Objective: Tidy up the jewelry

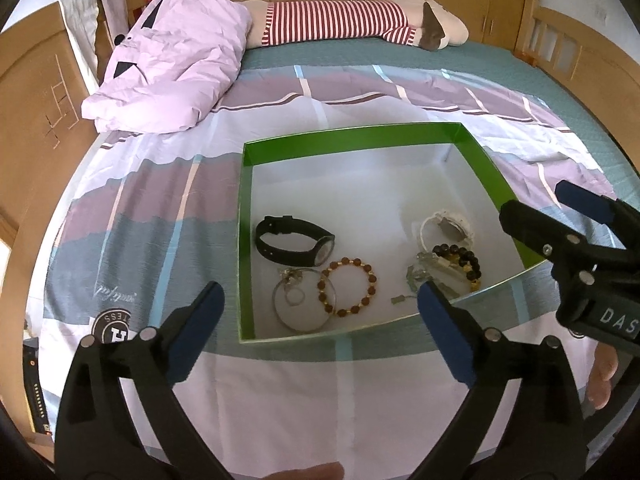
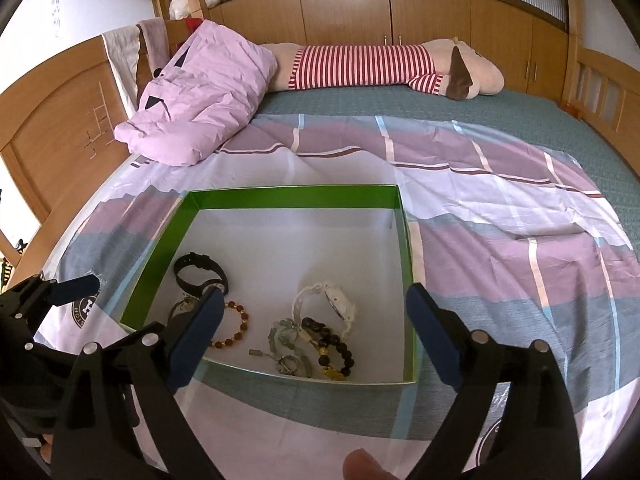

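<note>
Jewelry is lying inside the green box on the bed: a black watch, a white watch, a brown bead bracelet, a dark bead bracelet and a thin metal bangle. Both the left tongs and right tongs are hovering wide apart, gripping nothing. These pieces are probably light, the beads slippery; pinching a watch strap is looking safest.

Right gripper hovers, jaws wide, over jewelry in green box.
</note>
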A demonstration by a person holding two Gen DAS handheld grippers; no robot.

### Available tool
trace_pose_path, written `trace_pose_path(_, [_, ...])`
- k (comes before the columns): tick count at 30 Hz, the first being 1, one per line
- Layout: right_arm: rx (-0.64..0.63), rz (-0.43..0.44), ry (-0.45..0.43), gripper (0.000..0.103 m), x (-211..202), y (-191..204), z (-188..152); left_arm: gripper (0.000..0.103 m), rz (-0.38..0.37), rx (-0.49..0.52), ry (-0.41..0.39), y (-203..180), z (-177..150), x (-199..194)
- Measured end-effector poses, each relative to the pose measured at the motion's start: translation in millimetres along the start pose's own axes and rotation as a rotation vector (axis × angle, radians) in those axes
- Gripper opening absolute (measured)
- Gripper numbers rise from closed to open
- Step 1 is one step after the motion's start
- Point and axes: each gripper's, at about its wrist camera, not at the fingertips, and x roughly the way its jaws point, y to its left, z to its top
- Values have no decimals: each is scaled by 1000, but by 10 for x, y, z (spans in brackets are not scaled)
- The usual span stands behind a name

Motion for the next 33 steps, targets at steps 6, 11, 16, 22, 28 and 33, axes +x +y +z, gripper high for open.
trace_pose_path(6, [-3,-1,8,93,16,8,1,99,-6,-4,12,13,-2,14])
trace_pose_path(11, [-9,-5,8,102,24,28,-14,100,-9,-14,10,37,8,11])
trace_pose_path(16, [-28,-34,9,102,47,57,-33,101,-3,-10,10,38,5,16])
trace_pose_path(22, [-45,-50,12,102,59,71,-39,101,4,1,11,35,3,23])
trace_pose_path(28, [-29,-35,26,102,80,44,-37,101,0,-6,19,43,2,39])
trace_pose_path(33, [-30,-30,30,102,83,44,-37,101,3,-5,19,45,-3,42])
